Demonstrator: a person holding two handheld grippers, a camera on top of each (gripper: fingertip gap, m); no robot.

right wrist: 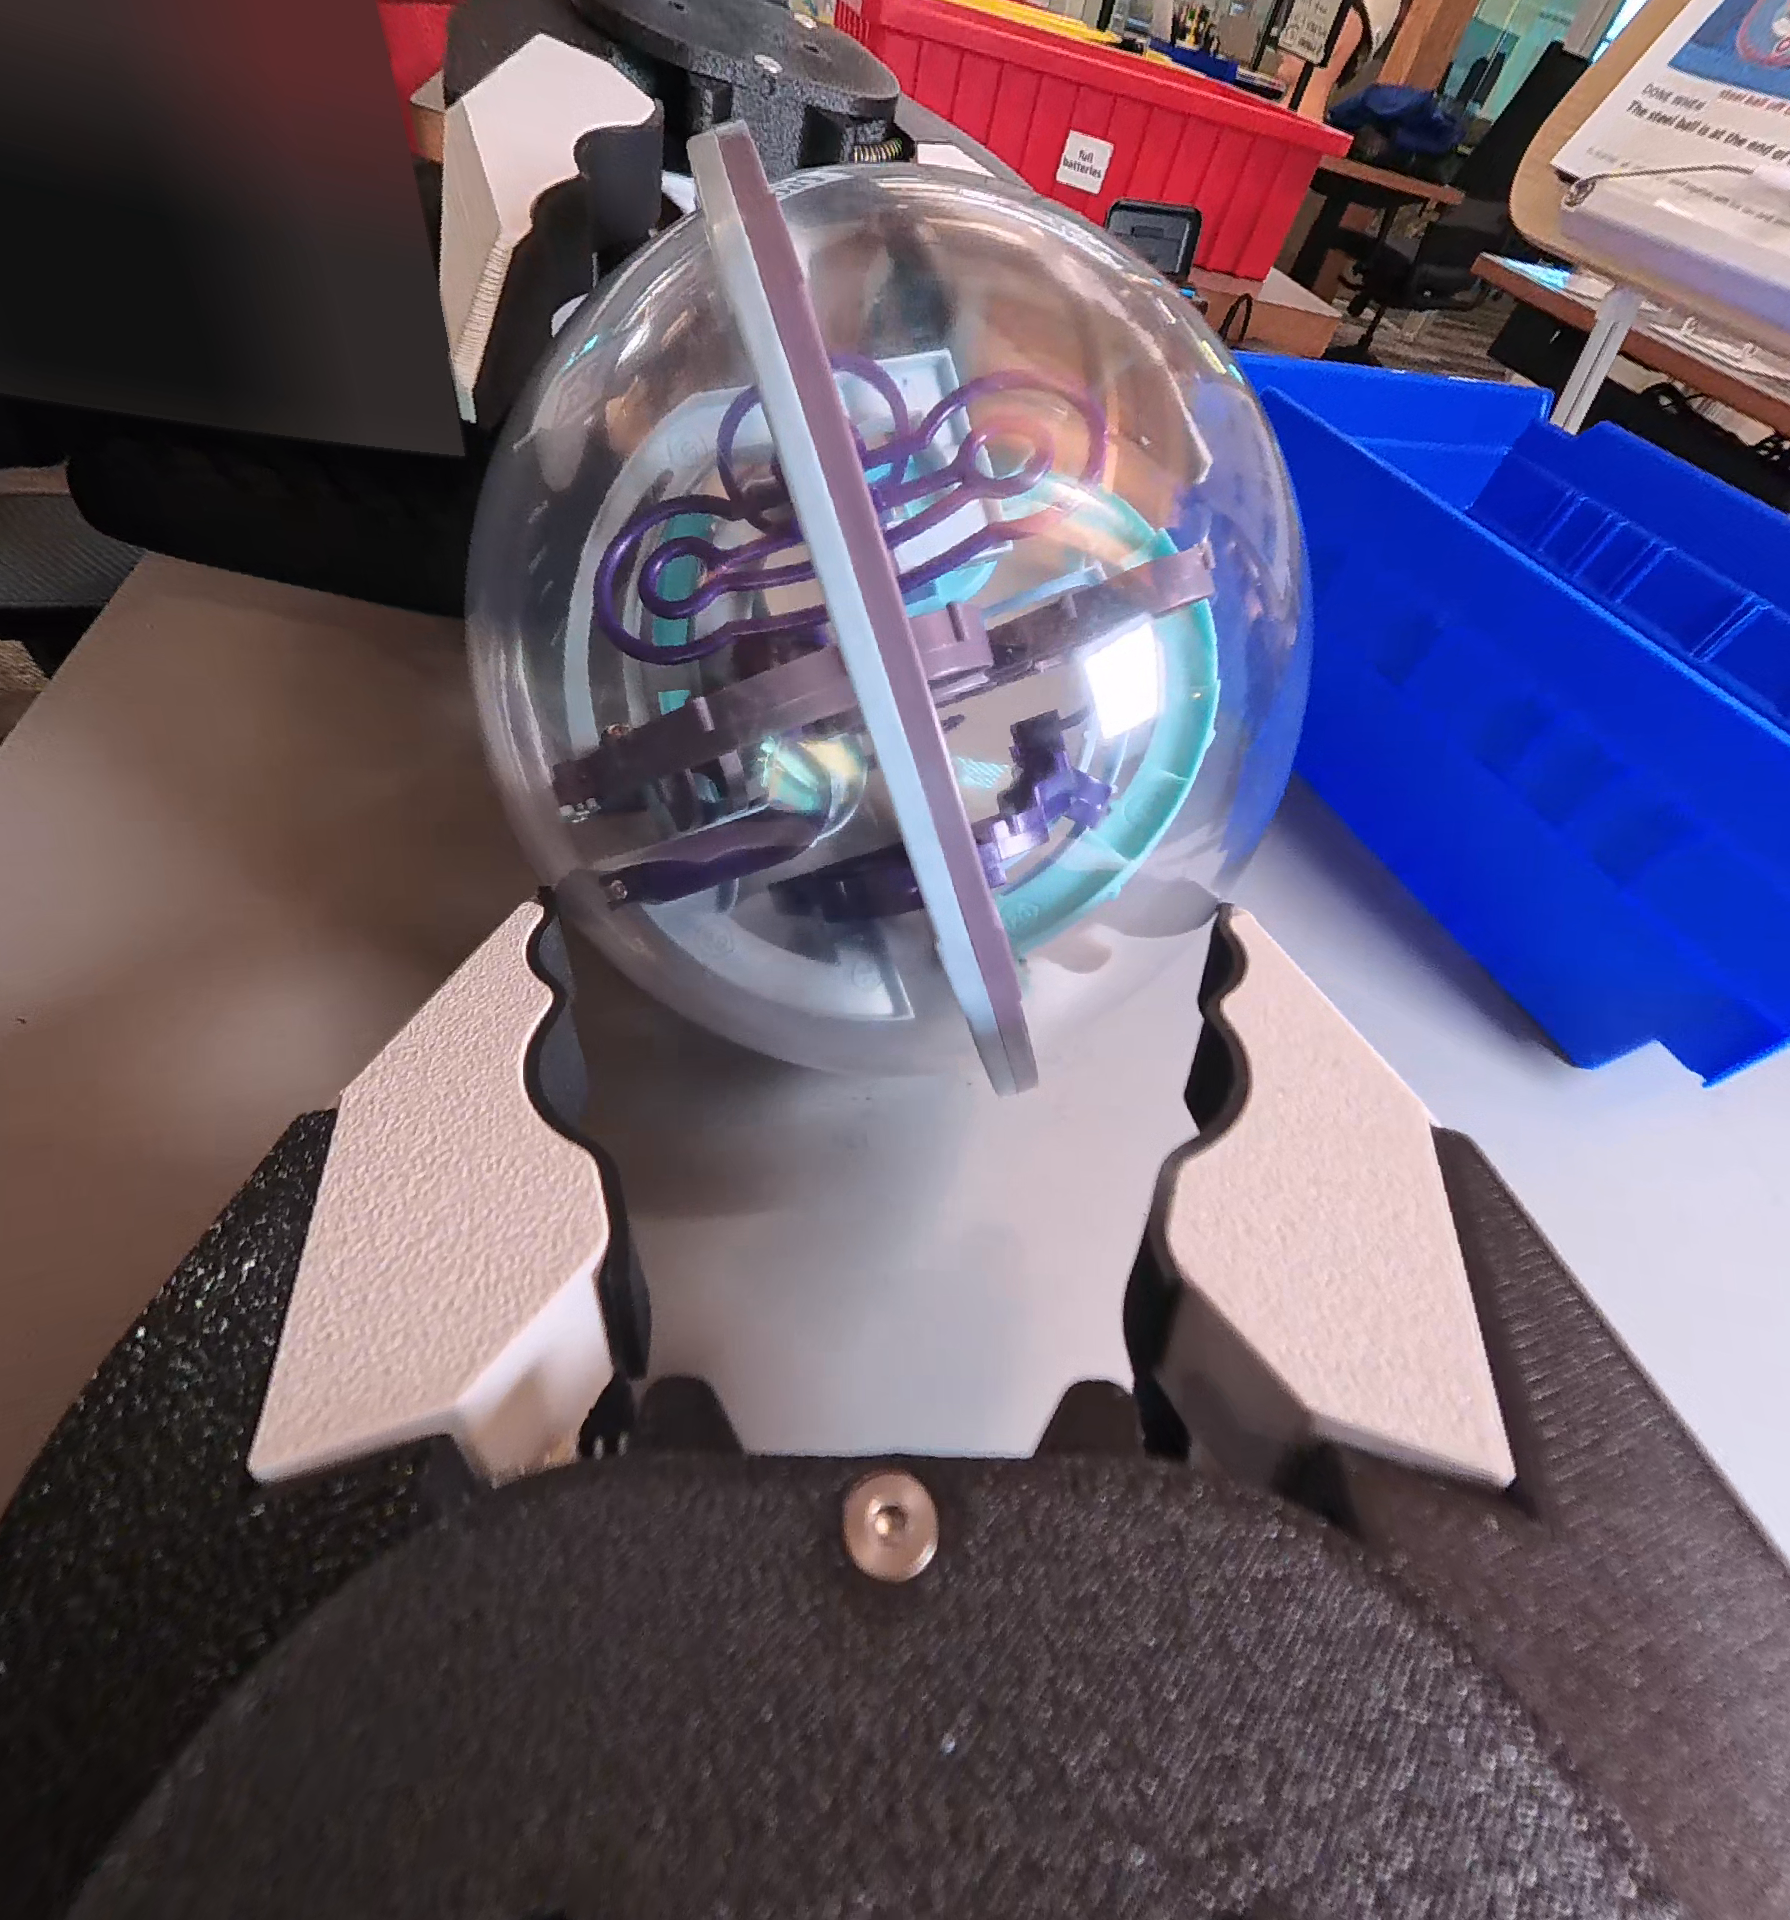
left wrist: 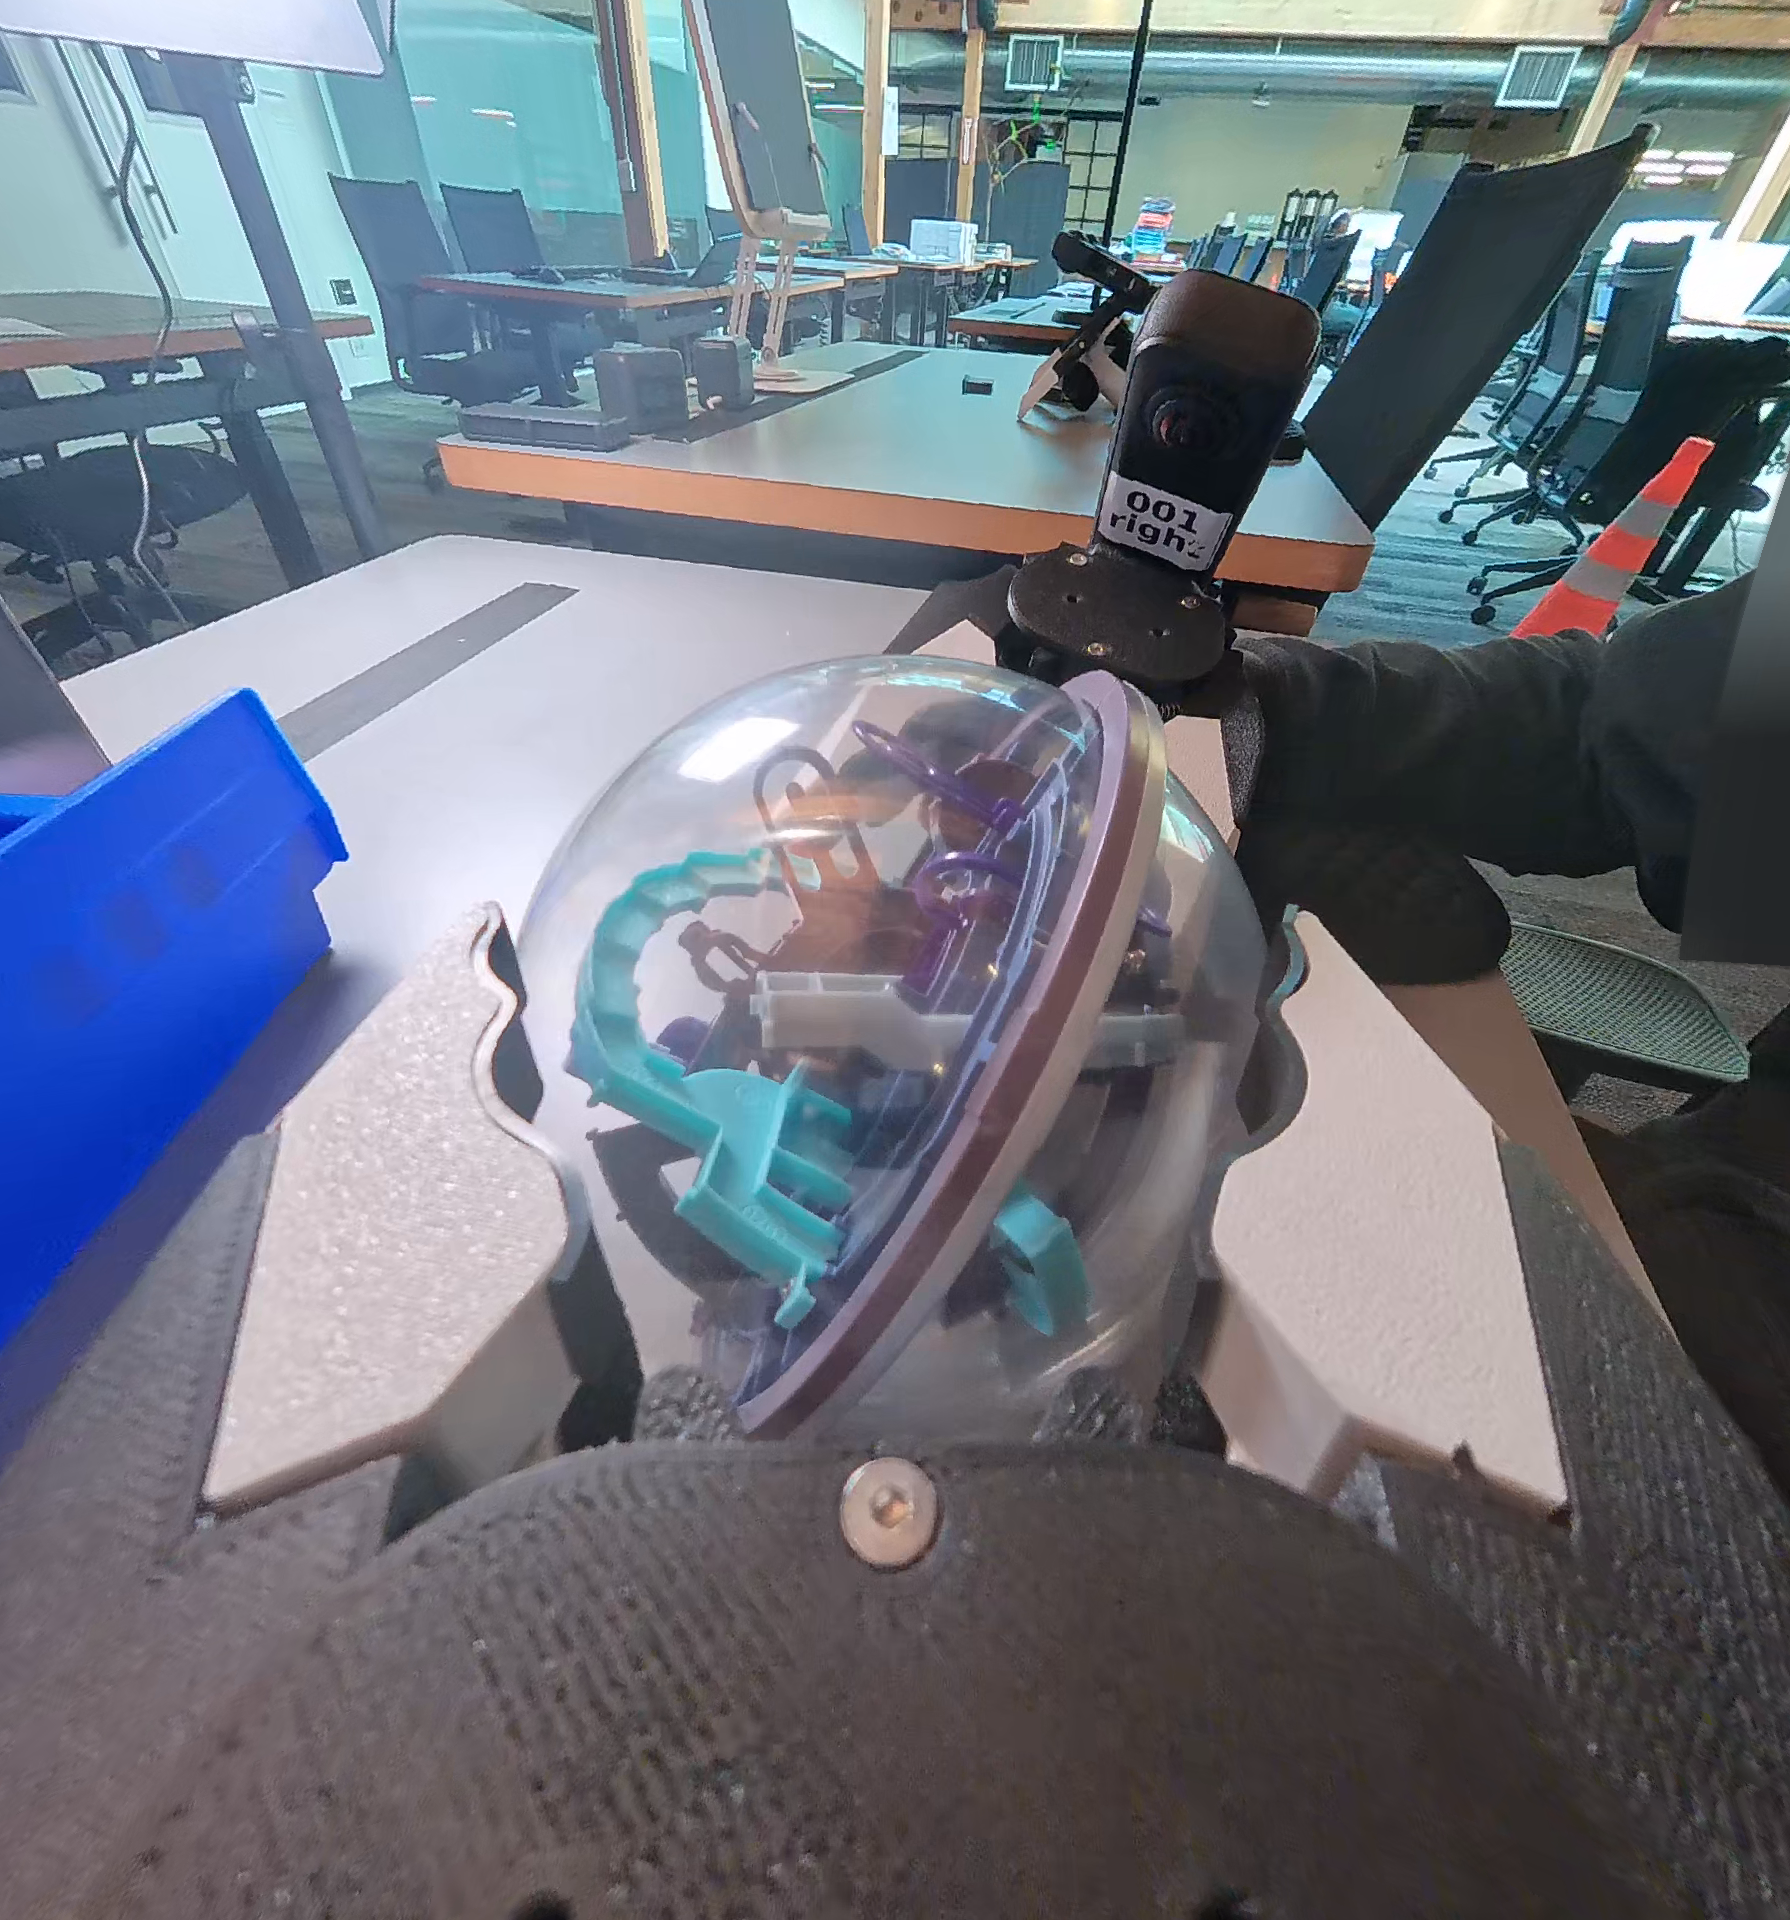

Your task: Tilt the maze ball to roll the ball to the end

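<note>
The maze ball [left wrist: 870, 1039] is a clear sphere with a purple ring around its middle and teal, purple and grey tracks inside. It is held a little above the white table [left wrist: 434, 665], with the ring tilted steeply. My left gripper [left wrist: 891, 945] is shut on it, with the sphere deep between its fingers and both pads against its sides. My right gripper [right wrist: 886, 914] is shut on the same ball [right wrist: 870, 623] from the opposite side, with its fingertips [right wrist: 548, 925] pressing the sphere's lower flanks. The right gripper's body [left wrist: 1119, 613] shows behind the ball. I cannot pick out the small rolling ball.
A blue bin [left wrist: 91, 935] stands close on the table beside the ball; it also shows in the right wrist view [right wrist: 1597, 727]. A red bin [right wrist: 1078, 114] and a sheet on a stand [right wrist: 1701, 135] are farther back. A gloved hand [left wrist: 1442, 790] holds the right gripper. An orange cone [left wrist: 1639, 551] stands on the floor.
</note>
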